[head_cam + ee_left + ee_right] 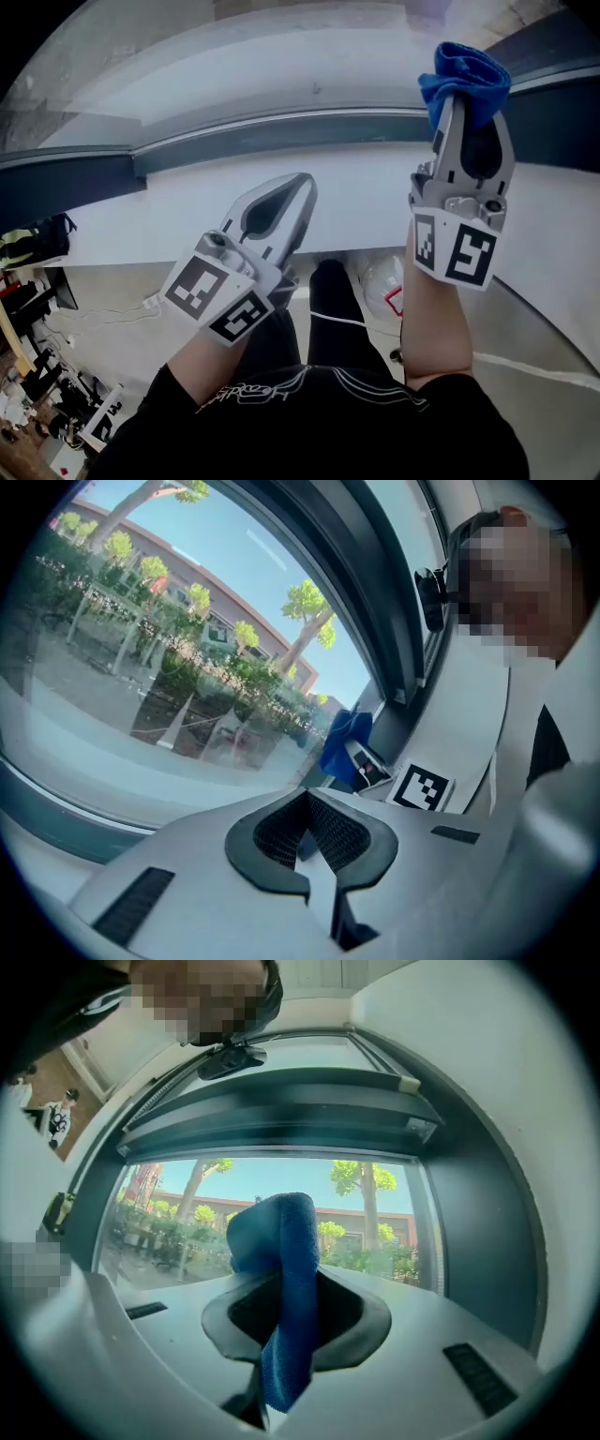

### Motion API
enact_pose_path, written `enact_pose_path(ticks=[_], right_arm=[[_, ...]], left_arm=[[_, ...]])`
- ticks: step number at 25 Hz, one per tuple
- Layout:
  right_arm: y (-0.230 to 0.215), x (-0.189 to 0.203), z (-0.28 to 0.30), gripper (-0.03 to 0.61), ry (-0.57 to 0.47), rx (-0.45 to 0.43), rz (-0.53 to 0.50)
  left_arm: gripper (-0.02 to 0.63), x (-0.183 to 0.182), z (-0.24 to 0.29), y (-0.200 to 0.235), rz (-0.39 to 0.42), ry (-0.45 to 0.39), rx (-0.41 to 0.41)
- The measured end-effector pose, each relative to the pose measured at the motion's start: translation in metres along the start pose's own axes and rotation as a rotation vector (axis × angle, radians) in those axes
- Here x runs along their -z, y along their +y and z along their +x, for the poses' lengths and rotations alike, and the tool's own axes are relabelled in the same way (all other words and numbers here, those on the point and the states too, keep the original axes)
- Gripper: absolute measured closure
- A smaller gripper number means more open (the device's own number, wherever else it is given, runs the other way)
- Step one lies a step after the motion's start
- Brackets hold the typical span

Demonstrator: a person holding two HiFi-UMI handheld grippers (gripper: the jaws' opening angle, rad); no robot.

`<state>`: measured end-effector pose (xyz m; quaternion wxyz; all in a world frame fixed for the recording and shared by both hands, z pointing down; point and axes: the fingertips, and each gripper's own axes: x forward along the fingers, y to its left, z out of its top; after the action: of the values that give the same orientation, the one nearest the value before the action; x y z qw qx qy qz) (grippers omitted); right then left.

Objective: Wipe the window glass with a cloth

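Step in hand (judged): start of the wipe, with the cloth being brought to the pane. No wiped streak can be made out on the glass.

Right gripper (460,111): raised at the far right. Its fingers (169,1335) are clamped on a blue, folded terry cloth (466,77). A wad of the cloth stands proud of the tips and a tail hangs back through the gap.

The cloth sits near the right edge of the clear window glass (234,66), close to the dark grey window frame (281,131). No view settles whether it touches the glass or is just off it.

Left gripper (302,187): lower and nearer, over the white window sill (187,202). Its fingers (187,874) are drawn together with nothing between them, so it is idle.

Next move (judged):
- Press the wad flat on the pane and sweep left across it.
- Keep the cloth ahead of the tips so that hard plastic does not meet the glass.
- Keep the clamp firm, since a loose hold would let the cloth drag out under friction.
- The left gripper need only stay out of the sweep path.

Count:
- grippers: 2
- cloth: 1
- window pane in view: 1
- frame around it: 1
- sill: 1
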<state>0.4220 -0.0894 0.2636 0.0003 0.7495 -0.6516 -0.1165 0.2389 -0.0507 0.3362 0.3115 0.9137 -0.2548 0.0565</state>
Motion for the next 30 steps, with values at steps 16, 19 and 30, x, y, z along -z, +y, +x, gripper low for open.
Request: enact_pose_path(ticks=[16, 19, 30], right_arm=[[0.342, -0.004, -0.003, 0.515, 0.062, -0.388, 0.096], [0.399, -0.004, -0.005, 0.515, 0.065, -0.438, 0.116], [0.555, 0.000, 0.004, 0.515, 0.087, -0.565, 0.160]], left_arm=[[0.607, -0.019, -0.225, 0.179, -0.107, -0.166, -0.261], [0.607, -0.019, -0.262, 0.209, -0.114, -0.177, -0.293], [0.607, -0.027, -0.366, 0.288, -0.134, -0.222, -0.371]])
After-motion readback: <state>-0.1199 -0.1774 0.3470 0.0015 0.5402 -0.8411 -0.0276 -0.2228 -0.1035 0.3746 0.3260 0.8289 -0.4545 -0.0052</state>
